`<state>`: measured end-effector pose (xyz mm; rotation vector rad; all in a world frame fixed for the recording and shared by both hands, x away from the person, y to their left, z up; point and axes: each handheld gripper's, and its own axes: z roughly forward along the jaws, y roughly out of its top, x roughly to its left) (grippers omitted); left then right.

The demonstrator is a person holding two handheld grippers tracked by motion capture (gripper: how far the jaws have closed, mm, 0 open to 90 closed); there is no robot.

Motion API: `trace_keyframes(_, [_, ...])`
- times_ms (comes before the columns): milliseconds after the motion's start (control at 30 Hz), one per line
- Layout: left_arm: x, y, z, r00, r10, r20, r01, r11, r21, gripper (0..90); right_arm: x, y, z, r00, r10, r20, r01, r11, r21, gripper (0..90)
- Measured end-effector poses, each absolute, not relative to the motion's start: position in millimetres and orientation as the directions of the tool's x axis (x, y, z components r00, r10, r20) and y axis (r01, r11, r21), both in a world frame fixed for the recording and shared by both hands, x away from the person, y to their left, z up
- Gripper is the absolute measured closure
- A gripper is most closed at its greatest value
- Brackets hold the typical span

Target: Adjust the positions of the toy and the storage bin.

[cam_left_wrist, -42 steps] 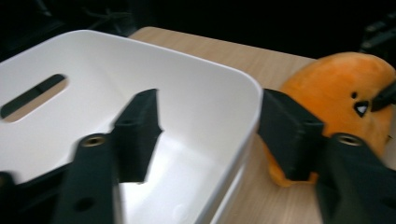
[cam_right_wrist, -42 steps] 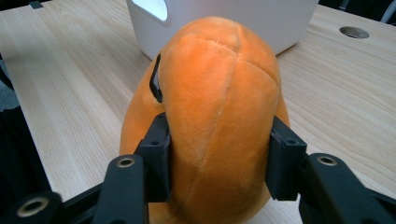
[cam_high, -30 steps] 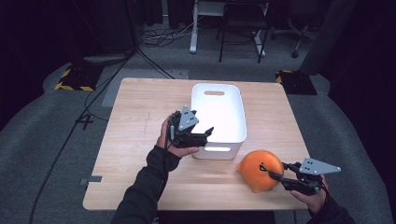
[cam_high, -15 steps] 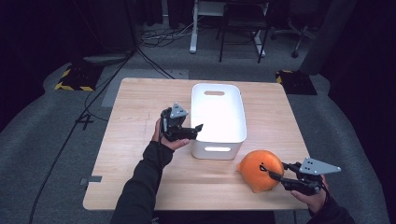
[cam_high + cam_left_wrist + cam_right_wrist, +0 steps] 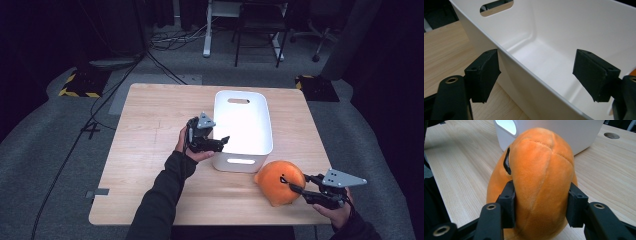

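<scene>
one white plastic bin with cut-out handles point(image 5: 243, 131), one round orange plush toy with a dark stitched eye point(image 5: 277, 181) and two black two-jaw grippers are on or over the light wooden counter point(image 5: 145, 150). the bin stands upright near the middle of the counter, and its inside is bare white plastic as far as the high view and the left gripper view show it. the plush toy lies on the counter outside the bin, just beside its near right corner. the right gripper point(image 5: 294, 188) comes in level from the right and is clamped on the toy: in the right gripper view its two jaws press into the soft orange sides point(image 5: 541, 182), which bulge around them. the left gripper point(image 5: 224, 142) is at the bin's left long wall, its jaws apart and straddling the rim, one outside over the counter and one over the inside, with neither pad visibly pressing on the wall point(image 5: 524, 72).
</scene>
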<state>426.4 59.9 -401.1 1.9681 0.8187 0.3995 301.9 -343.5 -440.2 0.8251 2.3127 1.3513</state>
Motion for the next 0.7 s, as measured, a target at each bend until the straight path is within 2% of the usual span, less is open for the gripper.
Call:
trace_keyframes(167, [411.7, 81.2, -391.5, 0.73, 0.683, -0.033, 0.35, -0.331, 0.876, 18.7, 302.3, -344.2, -440.4, -0.777, 0.63, 0.002, 0.311, 0.382, 0.87, 51.9])
trace_keyframes(300, [399.6, 105.2, -389.6, 0.733, 0.678, -0.054, 0.341, -0.299, 0.891, 17.5, 302.8, -343.5, -440.1, -0.776, 0.63, -0.007, 0.308, 0.389, 0.868, 52.1])
trace_keyframes(400, [390.8, 117.2, -389.2, 0.707, 0.707, 0.0, 0.331, -0.33, 0.884, 17.5, 302.9, -343.3, -439.7, -0.775, 0.632, 0.0, 0.316, 0.388, 0.866, 52.0])
trace_keyframes(500, [382.0, 130.7, -393.7, 0.693, 0.721, 0.015, 0.337, -0.343, 0.877, 17.5, 303.7, -344.8, -440.5, -0.777, 0.629, 0.003, 0.316, 0.386, 0.867, 52.0])
trace_keyframes(700, [365.2, 145.5, -422.6, 0.69, 0.719, 0.084, 0.362, -0.443, 0.82, 18.2, 304.9, -346.3, -440.9, -0.774, 0.633, 0.014, 0.325, 0.379, 0.866, 52.2])
